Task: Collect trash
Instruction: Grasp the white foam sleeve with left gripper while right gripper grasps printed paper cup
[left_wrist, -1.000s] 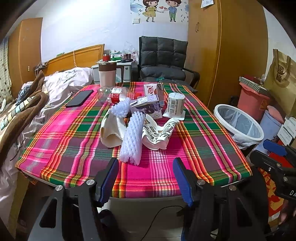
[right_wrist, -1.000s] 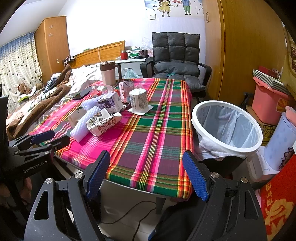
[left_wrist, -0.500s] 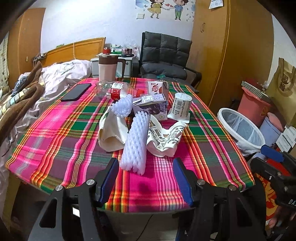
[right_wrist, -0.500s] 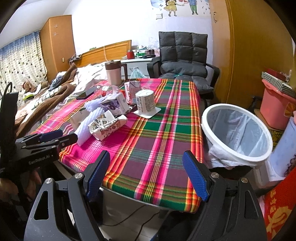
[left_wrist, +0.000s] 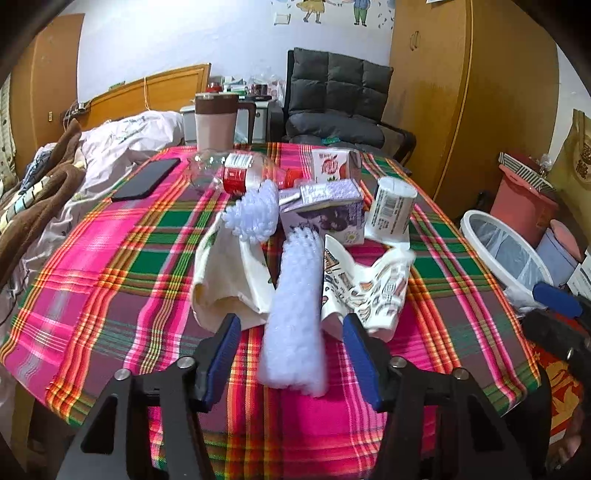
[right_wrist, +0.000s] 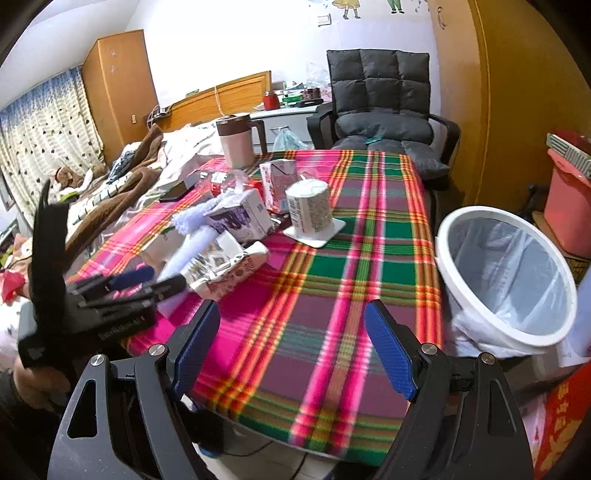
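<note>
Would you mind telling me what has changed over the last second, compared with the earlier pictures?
The left gripper has moved in over the table and now straddles the near end of the white foam sleeve; its jaws are closing, not yet pressing. The right gripper has edged closer, open and empty. The trash pile and the bin lie as before.

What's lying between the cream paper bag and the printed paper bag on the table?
The long white foam fruit net lies between the cream paper bag and the printed paper bag, shown in the left wrist view.
</note>
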